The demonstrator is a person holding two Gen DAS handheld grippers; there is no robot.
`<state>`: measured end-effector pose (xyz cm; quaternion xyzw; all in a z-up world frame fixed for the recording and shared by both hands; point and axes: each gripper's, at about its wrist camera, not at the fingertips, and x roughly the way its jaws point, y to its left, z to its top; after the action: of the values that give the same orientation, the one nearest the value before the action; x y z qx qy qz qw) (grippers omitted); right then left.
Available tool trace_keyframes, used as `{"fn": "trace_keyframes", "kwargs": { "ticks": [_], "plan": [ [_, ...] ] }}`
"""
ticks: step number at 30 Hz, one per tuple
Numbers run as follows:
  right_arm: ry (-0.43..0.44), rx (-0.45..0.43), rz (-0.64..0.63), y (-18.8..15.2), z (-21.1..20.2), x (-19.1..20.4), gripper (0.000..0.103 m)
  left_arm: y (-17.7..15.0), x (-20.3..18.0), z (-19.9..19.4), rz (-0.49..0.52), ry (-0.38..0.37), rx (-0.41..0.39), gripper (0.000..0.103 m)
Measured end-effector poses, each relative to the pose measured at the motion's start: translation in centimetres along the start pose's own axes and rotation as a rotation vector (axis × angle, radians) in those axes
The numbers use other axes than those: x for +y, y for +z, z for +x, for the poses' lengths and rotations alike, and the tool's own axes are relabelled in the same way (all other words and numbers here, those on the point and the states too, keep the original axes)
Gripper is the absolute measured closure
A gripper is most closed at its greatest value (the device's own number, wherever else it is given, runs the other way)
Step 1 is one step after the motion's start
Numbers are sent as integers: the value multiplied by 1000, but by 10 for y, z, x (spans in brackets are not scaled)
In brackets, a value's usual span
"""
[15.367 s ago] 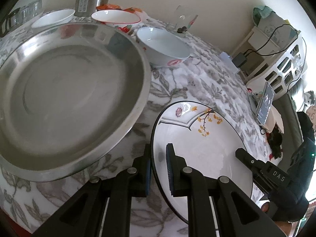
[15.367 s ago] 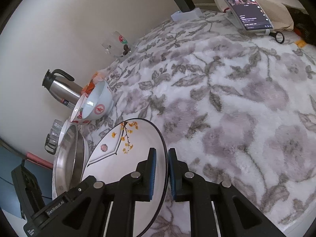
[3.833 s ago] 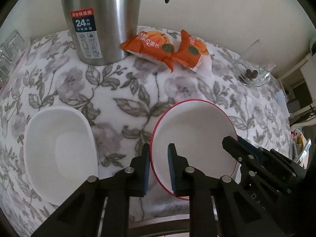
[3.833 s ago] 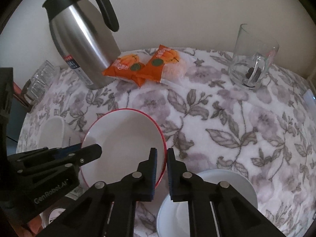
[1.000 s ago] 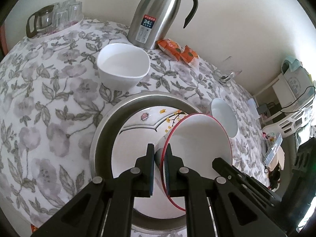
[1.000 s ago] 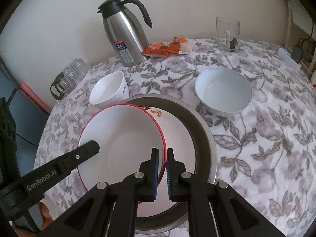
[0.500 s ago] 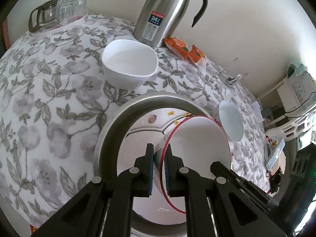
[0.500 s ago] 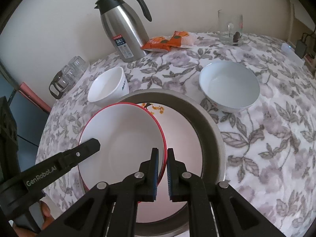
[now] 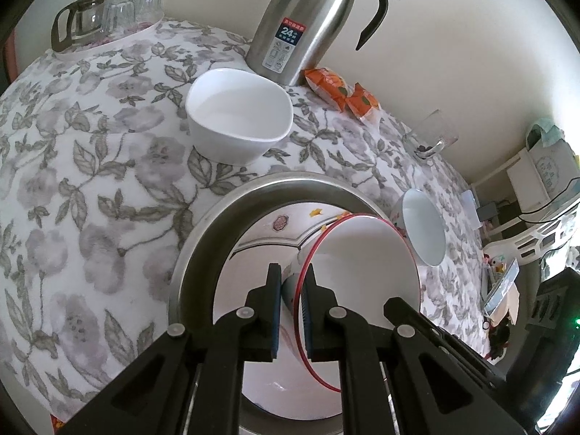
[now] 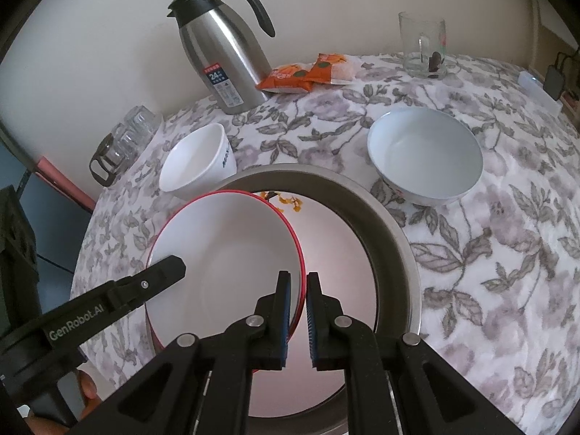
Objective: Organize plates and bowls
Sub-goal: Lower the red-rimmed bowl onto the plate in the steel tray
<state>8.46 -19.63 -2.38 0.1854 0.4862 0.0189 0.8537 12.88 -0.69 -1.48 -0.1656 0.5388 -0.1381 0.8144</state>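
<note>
A red-rimmed white plate (image 10: 224, 253) hangs tilted over a steel pan (image 10: 395, 239), held by both grippers. My right gripper (image 10: 299, 282) is shut on its right rim. My left gripper (image 9: 291, 290) is shut on the opposite rim of the red-rimmed plate (image 9: 362, 272). In the steel pan (image 9: 203, 239) lies a flat plate with yellow flowers (image 9: 261, 232), partly hidden by the held plate. A white bowl (image 9: 239, 123) stands behind the pan. To the pan's right is a pale blue bowl (image 10: 424, 152).
A steel thermos jug (image 10: 224, 54), orange snack packets (image 10: 308, 70) and a glass mug (image 10: 422, 45) stand by the wall. A glass pot with tumblers (image 9: 98, 18) sits at the far left. The flowered cloth (image 10: 507, 253) covers the table.
Both grippers, with the red-rimmed plate between them, have come slightly lower and closer over the pan. The grip on both rims is unchanged.
</note>
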Motion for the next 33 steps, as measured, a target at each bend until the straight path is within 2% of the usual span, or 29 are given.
{"fn": "trace_keyframes", "kwargs": {
  "ticks": [19,27,33],
  "plan": [
    [39,-11,32,1,1,-3,89,2,15,6,-91,-62,15,94],
    [45,-10,38,1,1,-3,89,2,15,6,-101,-66,16,94],
    [46,-8,30,1,1,-2,89,1,16,8,-113,-66,28,87]
  ]
}}
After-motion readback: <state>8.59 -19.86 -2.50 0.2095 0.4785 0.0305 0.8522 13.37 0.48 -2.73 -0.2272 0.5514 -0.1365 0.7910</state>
